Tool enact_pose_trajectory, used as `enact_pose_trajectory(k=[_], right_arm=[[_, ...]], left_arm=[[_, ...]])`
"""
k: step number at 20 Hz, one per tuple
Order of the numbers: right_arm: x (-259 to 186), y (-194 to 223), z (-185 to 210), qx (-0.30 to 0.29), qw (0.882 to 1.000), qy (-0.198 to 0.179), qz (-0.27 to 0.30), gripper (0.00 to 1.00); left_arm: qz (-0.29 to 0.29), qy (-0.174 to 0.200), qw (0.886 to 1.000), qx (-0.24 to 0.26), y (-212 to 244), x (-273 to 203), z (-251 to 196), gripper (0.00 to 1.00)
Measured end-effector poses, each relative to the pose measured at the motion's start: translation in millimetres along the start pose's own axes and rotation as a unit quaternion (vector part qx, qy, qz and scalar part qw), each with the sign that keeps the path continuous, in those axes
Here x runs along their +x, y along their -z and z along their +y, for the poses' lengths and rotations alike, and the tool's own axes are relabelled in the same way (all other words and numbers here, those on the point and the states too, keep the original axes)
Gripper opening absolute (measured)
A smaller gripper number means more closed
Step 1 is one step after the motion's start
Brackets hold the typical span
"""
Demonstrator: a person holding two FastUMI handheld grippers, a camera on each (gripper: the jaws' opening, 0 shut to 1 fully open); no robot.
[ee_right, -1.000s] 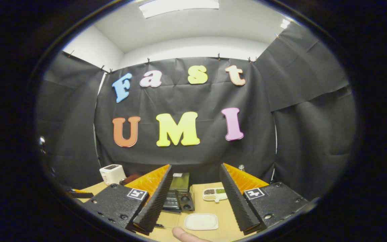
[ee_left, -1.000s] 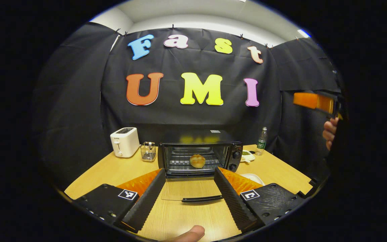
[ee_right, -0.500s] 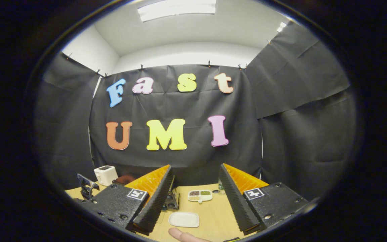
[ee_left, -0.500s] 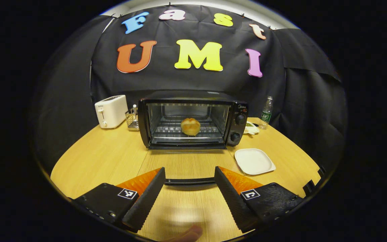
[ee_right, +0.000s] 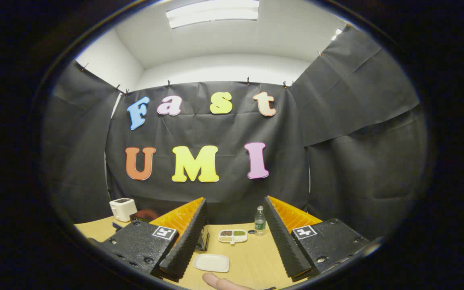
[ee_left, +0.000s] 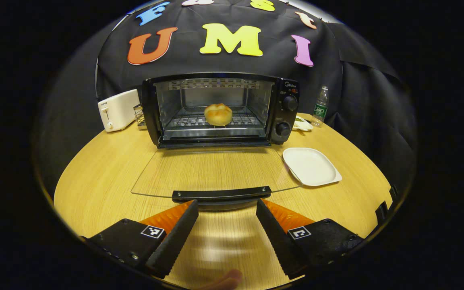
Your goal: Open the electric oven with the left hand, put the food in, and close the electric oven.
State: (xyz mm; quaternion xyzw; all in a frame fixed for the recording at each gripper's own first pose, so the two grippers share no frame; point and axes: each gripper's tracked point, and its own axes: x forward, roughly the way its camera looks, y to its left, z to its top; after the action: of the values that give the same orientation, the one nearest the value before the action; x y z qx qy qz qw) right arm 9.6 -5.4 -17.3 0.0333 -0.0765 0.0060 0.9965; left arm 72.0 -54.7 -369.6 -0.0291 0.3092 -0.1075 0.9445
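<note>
The black electric oven (ee_left: 220,108) stands toward the back edge of the round light-wood desk (ee_left: 107,173), its glass door (ee_left: 212,171) folded down flat and a round golden bread roll (ee_left: 218,114) sitting on the wire rack inside. In the left gripper view, the left gripper (ee_left: 226,207) hangs with its jaws spread wide and empty, its fingertips just short of the door's black handle bar (ee_left: 221,193), not touching it as far as I can tell. A fingertip (ee_left: 228,278) of the person's hand peeks in at the bottom.

To the right of the door lies an empty white square plate (ee_left: 311,166). Behind it, by the oven's knobs, sits a small white dish (ee_left: 302,123), and a clear plastic bottle with a green label (ee_left: 320,106) stands near the back right edge. A white toaster (ee_left: 118,109) stands left of the oven.

The right gripper (ee_right: 234,209) is held up high, jaws wide apart and holding nothing, with the plate (ee_right: 212,262), dish (ee_right: 233,236) and bottle (ee_right: 259,221) on the desk between its fingers.
</note>
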Motion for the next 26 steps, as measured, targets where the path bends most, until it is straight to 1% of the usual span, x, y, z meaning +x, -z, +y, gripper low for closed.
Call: enact_pose_trajectory(k=[2,5,11,12,16,23,25,26], right_arm=[[1,3,-4,-0.001,1.000,0.004,0.003,0.90],[4,7,1,0.005,1.000,-0.006,0.010,0.90],[7,14,5,0.005,1.000,-0.018,0.016,0.90],[7,15,4,0.004,1.000,-0.017,0.017,0.90],[7,16,3,0.003,1.000,-0.016,0.017,0.90],[9,21,11,0.006,0.999,-0.024,0.021,0.90],[10,22,13,0.006,0.999,-0.026,0.022,0.90],[10,24,16,0.006,0.999,-0.027,0.023,0.90]], left_arm=[[0.009,-0.005,1.000,0.005,5,8,3,0.95],[0.018,-0.018,1.000,0.009,8,13,8,0.95],[0.020,-0.014,1.000,-0.004,3,12,8,0.95],[-0.004,-0.022,1.000,0.008,-8,10,11,0.95],[0.001,-0.021,1.000,-0.003,-13,7,11,0.94],[-0.029,-0.024,0.999,0.007,-39,-2,13,0.93],[-0.043,-0.031,0.999,0.013,-50,-5,16,0.94],[-0.049,-0.041,0.998,0.016,-55,-5,22,0.94]])
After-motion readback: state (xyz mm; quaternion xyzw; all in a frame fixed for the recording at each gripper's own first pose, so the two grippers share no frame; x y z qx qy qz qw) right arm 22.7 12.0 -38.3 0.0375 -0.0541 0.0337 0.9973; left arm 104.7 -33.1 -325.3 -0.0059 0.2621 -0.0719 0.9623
